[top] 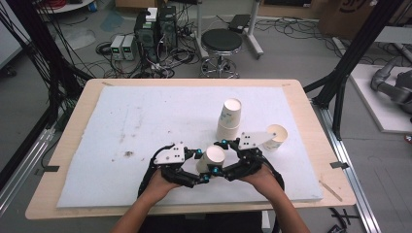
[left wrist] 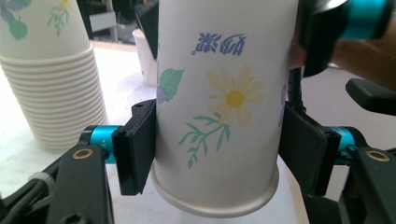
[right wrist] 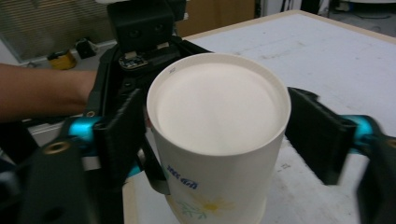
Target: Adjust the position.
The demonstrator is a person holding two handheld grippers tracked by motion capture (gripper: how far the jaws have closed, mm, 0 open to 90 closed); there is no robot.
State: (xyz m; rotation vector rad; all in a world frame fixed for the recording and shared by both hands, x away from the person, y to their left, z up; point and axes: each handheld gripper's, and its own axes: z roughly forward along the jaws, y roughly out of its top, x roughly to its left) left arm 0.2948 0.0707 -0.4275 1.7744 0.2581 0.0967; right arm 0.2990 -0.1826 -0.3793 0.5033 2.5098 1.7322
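High view: near the front middle of the white surface (top: pixel 121 116), an upside-down paper cup (top: pixel 212 159) sits between the left claw (top: pixel 200 166) and the right claw (top: pixel 228 158). A stack of cups (top: pixel 229 119) stands farther back, and a single cup (top: pixel 275 137) to its right.

Left gripper view: the left claw (left wrist: pixel 219 149) is clamped on the flowered cup (left wrist: pixel 219 107), pads against both walls.

Right gripper view: the right claw (right wrist: pixel 215 135) stands apart around the cup (right wrist: pixel 217 121), its right pad clear of the wall.

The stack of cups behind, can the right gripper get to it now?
Probably yes. The right gripper stands open around the upside-down cup, which the left gripper holds, and the table between it and the stack of cups looks bare.
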